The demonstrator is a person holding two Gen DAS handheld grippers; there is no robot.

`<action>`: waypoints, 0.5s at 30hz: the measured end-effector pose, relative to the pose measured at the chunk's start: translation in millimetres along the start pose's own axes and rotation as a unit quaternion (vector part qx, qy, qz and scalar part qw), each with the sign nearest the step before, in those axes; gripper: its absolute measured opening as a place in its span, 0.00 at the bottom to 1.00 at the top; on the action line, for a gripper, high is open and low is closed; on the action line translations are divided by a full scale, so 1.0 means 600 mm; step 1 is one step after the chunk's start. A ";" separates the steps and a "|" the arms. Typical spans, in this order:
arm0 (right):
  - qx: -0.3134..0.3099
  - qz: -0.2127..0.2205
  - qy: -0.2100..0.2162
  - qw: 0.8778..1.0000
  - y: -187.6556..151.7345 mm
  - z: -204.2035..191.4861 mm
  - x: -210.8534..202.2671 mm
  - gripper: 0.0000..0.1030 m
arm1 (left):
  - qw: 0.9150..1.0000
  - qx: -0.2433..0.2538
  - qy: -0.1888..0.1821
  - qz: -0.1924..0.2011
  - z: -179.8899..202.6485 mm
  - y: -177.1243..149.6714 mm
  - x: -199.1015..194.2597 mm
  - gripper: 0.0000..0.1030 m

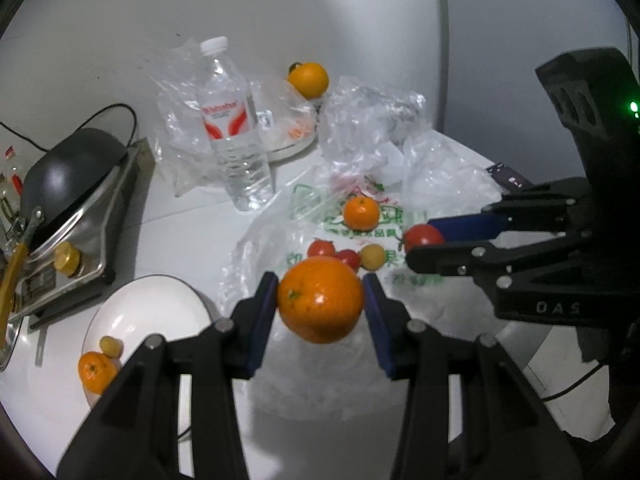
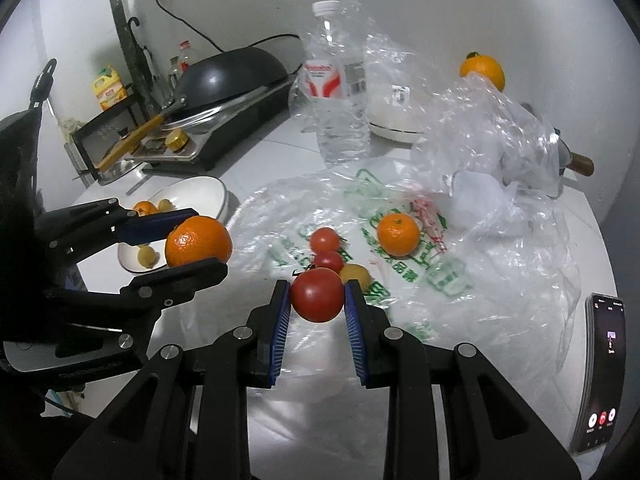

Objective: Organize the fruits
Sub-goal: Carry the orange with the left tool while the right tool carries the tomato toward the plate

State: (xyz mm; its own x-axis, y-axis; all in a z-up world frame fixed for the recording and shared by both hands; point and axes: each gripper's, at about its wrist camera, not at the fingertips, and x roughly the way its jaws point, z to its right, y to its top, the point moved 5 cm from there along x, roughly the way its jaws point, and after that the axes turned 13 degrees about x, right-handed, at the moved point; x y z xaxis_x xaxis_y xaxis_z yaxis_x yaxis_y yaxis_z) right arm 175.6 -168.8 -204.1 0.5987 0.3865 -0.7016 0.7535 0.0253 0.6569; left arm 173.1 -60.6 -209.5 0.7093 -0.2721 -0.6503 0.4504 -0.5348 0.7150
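Observation:
My left gripper (image 1: pixel 321 294) is shut on a large orange (image 1: pixel 320 300) held above the counter; the same orange (image 2: pixel 199 241) shows at the left of the right wrist view. My right gripper (image 2: pixel 317 298) is shut on a red tomato (image 2: pixel 317 294), also seen as the tomato (image 1: pixel 422 237) at the right of the left wrist view. On the printed plastic bag (image 2: pixel 404 276) lie a mandarin (image 2: pixel 398 234), two small tomatoes (image 2: pixel 325 239) and a yellow fruit (image 2: pixel 356 274). A white bowl (image 2: pixel 200 192) to the left holds a mandarin (image 1: pixel 95 371) and small yellow fruits.
A water bottle (image 1: pixel 234 128) stands behind the bag, with crumpled clear plastic (image 2: pixel 500 128) around it. Another orange (image 1: pixel 308 79) sits at the back by a white dish. A stove with a black pan (image 2: pixel 236 74) is at the left. A phone (image 2: pixel 602 372) lies at the right edge.

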 end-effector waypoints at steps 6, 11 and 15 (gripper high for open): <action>-0.016 0.005 0.003 1.000 0.000 -0.041 -0.008 0.28 | 1.000 -0.013 0.013 0.012 -0.026 -0.021 -0.037 0.43; -0.029 0.008 0.005 1.000 0.004 -0.078 -0.005 0.28 | 0.999 -0.023 0.024 0.015 -0.050 -0.044 -0.058 0.43; -0.038 0.006 0.006 0.999 0.005 -0.103 0.002 0.28 | 0.999 -0.032 0.033 0.017 -0.072 -0.064 -0.072 0.43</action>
State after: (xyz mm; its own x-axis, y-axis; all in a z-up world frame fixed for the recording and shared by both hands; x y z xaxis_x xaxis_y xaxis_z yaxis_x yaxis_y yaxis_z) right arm 161.8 -111.2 -186.0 0.6033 0.3985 -0.6908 0.7234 0.0912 0.6844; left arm 148.5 6.0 -197.7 0.7576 -0.2348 -0.6090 0.4580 -0.4735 0.7524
